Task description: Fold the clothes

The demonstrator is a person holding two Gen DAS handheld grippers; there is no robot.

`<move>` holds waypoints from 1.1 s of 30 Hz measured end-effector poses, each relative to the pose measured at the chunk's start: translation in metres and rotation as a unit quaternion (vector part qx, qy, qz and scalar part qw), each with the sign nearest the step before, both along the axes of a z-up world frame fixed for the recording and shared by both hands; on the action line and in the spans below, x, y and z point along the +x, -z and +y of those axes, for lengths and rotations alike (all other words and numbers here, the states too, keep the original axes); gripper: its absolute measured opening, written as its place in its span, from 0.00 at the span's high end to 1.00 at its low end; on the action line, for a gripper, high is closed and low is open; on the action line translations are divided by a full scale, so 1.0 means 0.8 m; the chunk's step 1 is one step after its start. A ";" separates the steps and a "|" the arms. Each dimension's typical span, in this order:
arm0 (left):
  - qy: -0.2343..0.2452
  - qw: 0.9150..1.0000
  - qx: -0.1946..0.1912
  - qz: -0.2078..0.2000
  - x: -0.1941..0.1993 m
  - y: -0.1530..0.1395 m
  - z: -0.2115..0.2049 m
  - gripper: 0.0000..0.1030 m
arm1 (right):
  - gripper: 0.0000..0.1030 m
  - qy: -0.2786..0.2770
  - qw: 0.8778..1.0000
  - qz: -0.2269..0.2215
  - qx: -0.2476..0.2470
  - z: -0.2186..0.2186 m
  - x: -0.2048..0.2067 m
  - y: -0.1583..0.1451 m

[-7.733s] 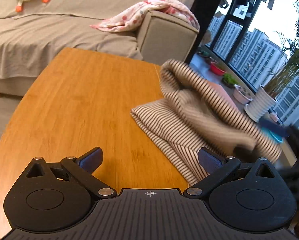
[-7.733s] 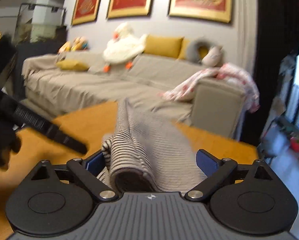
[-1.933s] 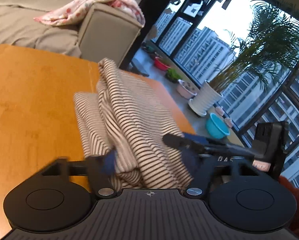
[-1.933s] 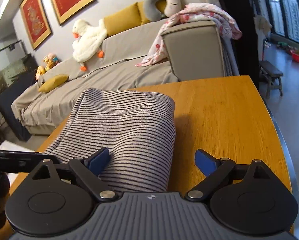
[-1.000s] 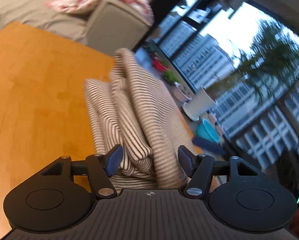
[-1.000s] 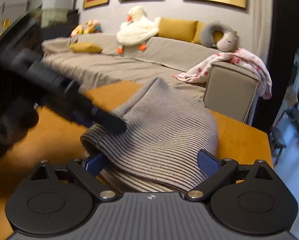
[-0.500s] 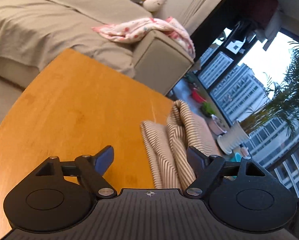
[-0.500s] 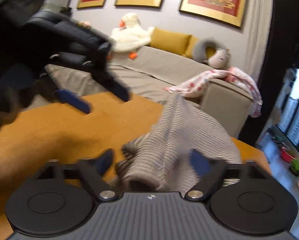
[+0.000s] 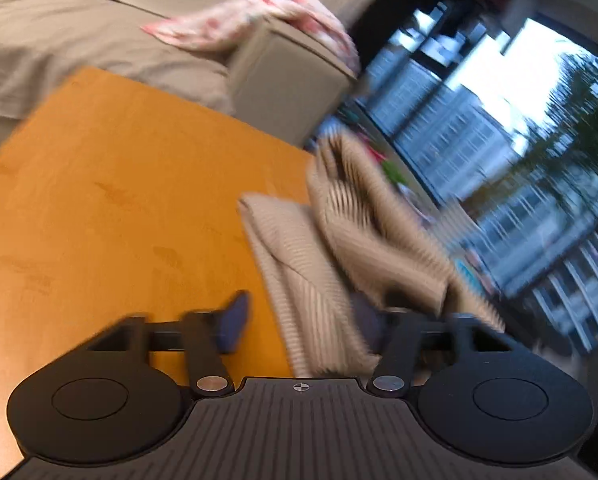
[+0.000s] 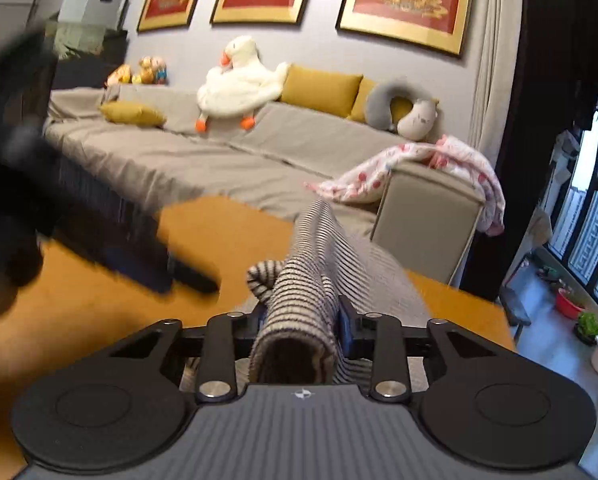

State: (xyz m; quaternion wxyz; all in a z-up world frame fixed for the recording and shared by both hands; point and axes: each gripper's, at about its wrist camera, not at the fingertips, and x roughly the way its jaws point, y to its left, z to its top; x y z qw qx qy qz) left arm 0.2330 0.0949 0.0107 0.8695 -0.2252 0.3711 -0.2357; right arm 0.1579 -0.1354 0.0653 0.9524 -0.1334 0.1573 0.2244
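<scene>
A beige-and-dark striped garment (image 9: 339,248) lies partly folded on the orange wooden table (image 9: 111,200), with one fold raised on its right side. My left gripper (image 9: 299,320) is open at the garment's near edge, the cloth lying between its blue pads; the view is blurred. My right gripper (image 10: 303,320) is shut on a thick fold of the striped garment (image 10: 319,256) and holds it lifted off the table (image 10: 111,304). The left gripper (image 10: 139,256) shows in the right wrist view as a dark blur at left.
A grey sofa (image 10: 219,160) stands behind the table with a white goose toy (image 10: 239,80), yellow cushions and a pink dotted blanket (image 10: 419,168) on its armrest. Tall windows and potted plants (image 10: 587,324) are at right, past the table edge.
My right gripper has closed on the fold of the garment. My left gripper has swung back toward the garment's near edge, with its jaws a little narrower.
</scene>
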 end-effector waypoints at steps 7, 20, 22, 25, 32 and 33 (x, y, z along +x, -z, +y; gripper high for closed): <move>0.040 0.999 -0.014 0.019 0.009 0.020 -0.021 0.76 | 0.75 -0.077 0.992 0.068 0.071 -0.003 0.014 -0.033; -0.038 0.999 0.011 -0.016 0.000 -0.018 0.036 0.61 | 0.52 -0.057 0.996 0.070 -0.015 0.031 0.012 0.021; -0.038 0.998 0.001 -0.044 -0.001 -0.042 0.042 0.60 | 0.44 -0.057 0.996 0.050 -0.046 0.048 0.004 0.030; 0.006 0.998 -0.007 -0.065 0.006 -0.060 0.020 0.55 | 0.34 -0.057 0.995 0.034 -0.073 0.066 -0.001 0.039; 0.038 0.998 0.040 -0.023 0.040 -0.030 -0.036 0.58 | 0.29 -0.073 0.996 0.013 -0.057 0.030 -0.024 0.027; 0.034 0.999 0.034 -0.022 0.041 -0.031 -0.036 0.59 | 0.30 -0.075 0.996 0.009 -0.054 0.021 -0.030 0.026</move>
